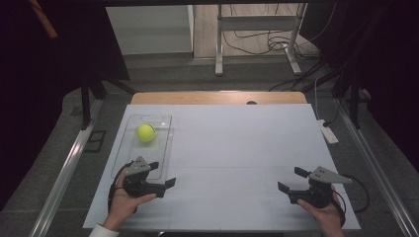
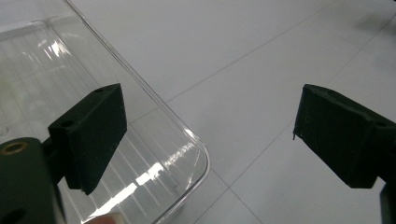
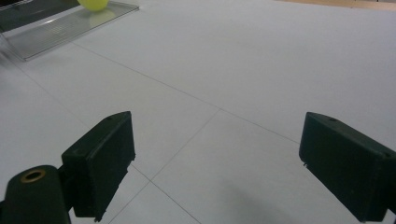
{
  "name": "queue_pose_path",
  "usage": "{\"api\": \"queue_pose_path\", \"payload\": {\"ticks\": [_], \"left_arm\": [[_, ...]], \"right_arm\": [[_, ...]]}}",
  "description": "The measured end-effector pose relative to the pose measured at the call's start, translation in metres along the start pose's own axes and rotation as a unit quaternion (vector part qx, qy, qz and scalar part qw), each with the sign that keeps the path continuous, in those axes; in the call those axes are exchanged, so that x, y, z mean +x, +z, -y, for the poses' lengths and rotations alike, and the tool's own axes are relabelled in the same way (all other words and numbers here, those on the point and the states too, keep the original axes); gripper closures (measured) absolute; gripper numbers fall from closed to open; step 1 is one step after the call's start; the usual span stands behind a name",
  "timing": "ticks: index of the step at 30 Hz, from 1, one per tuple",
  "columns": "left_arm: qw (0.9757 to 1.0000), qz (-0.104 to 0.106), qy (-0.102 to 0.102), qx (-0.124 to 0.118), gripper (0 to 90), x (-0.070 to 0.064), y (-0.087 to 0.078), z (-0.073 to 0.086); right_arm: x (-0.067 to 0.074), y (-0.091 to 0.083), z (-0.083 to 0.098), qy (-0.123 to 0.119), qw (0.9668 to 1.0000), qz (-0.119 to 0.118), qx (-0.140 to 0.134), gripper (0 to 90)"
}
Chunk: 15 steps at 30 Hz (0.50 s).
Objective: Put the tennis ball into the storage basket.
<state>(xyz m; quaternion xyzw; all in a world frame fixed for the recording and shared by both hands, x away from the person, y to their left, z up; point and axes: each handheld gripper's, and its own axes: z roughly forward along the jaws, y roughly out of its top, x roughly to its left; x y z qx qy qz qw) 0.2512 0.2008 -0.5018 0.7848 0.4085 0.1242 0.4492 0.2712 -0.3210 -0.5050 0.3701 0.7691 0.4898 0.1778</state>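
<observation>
Left gripper (image 1: 164,174) low at the near corner of a clear plastic tray (image 1: 129,159), fingers (image 2: 91,135) spread wide with nothing between them, one hanging over the tray's rounded corner, the other over bare tabletop (image 1: 237,148). Right gripper (image 1: 292,180) well apart at the near right, fingers (image 3: 100,161) equally wide, holding nothing, aimed across the white surface.

Likely trouble from here: catching the tray's thin rim with a finger and shoving the whole tray, setting the ball rolling; transparent edge hard to judge, glare on it in the left gripper view. Closing on a round, fuzzy ball off-centre could squirt it out over the shallow lip and off across the tabletop. Trailing cable near the tray's near end could also drag it.

Tray lying flat at the left of the tabletop, holding one yellow-green tennis ball (image 1: 146,133) toward its far end, well clear of both grippers; rest of the tray empty
</observation>
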Motion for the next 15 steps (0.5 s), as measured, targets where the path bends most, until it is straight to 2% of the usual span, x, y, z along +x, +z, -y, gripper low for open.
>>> {"api": "queue_pose_path", "payload": {"ticks": [15], "left_arm": [[1.0,-0.004,-0.002,0.0,10.1,-0.0007,-0.0009,0.0008]], "right_arm": [[-0.002,0.0032,-0.0011,0.001,1.0,-0.003,-0.002,10.6]]}}
